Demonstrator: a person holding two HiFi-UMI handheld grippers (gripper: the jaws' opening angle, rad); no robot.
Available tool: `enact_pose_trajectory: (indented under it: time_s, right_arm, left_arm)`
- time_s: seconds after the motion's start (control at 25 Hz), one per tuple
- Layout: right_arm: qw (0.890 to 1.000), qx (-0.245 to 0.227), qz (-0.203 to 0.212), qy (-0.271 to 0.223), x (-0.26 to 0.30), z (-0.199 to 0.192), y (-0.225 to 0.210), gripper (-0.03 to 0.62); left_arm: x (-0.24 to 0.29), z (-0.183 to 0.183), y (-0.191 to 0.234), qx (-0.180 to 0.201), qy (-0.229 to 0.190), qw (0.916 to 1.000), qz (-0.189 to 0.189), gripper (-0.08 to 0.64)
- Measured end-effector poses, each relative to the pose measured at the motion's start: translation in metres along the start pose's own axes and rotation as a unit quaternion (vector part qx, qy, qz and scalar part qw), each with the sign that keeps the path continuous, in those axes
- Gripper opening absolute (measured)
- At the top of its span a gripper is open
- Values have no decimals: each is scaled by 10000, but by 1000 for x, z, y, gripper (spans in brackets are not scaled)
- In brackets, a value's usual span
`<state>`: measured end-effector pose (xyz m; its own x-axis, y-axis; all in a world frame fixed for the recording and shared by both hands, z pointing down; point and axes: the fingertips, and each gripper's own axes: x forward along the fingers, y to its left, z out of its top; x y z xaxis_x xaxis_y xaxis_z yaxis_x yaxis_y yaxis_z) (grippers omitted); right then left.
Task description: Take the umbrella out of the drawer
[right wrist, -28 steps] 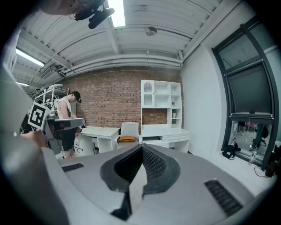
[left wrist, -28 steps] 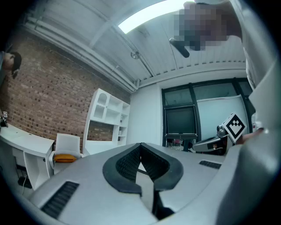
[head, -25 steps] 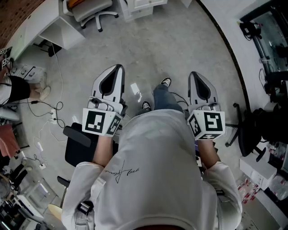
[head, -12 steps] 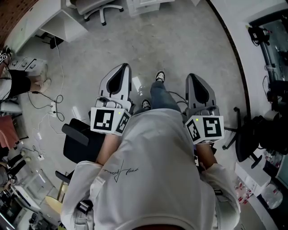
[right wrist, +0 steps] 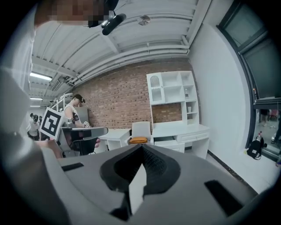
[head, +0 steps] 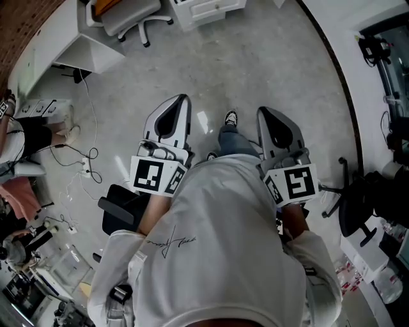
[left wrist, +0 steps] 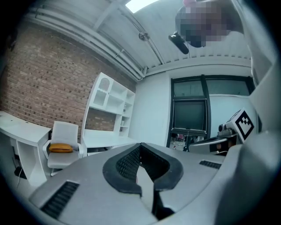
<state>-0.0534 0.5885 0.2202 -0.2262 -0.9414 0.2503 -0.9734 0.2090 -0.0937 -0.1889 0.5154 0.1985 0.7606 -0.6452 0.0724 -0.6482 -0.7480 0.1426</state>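
Head view: left gripper [head: 181, 102] and right gripper [head: 266, 114] are carried closed, nothing held. Approach stage is judged. White drawer unit [head: 208, 9] is to be reached and opened next.

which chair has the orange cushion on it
The white chair: an orange cushion lies on its seat. The black chair at the person's left and the black chair at the right show nothing orange.

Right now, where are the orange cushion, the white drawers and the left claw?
orange cushion [right wrist: 138, 140]: right gripper view, its middle.
white drawers [right wrist: 186, 138]: right gripper view, a drawer front.
left claw [head: 183, 99]: head view, its closed tip.
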Motion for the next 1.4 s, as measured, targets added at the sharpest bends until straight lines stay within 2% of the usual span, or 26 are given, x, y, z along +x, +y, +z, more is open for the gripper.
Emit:
enact_pose_trajectory:
  time_s: [0.32, 0.52, 0.72, 0.96, 1.08, 1.28, 1.4]
  right_arm:
    - [9998, 177, -50, 0, 49, 19, -86, 23]
    - [9998, -18, -170, 70, 77, 22, -127, 25]
    - [10000, 45, 28, 64, 97, 25, -141, 23]
    - [9998, -148, -101, -71, 101, 33, -159, 23]
    - [9998, -86, -128, -147, 103, 34, -165, 23]
    - [9996, -184, -209, -107, 116, 34, -172, 23]
    - [9995, -207, -229, -59, 130, 36, -181, 23]
  left_arm:
    - [85, 22, 19, -44, 42, 9999, 98, 15]
    - [130, 31, 27, 37, 46, 9998, 192, 16]
    - [155, 33, 31, 10, 59, 9996, 294, 15]
    - [176, 29, 26, -90, 130, 9996, 251, 15]
    - [183, 23, 26, -164, 224, 9994, 228, 15]
    - [196, 17, 40, -398, 287, 9984, 271, 15]
    - [212, 16, 49, -406, 291, 9984, 253, 15]
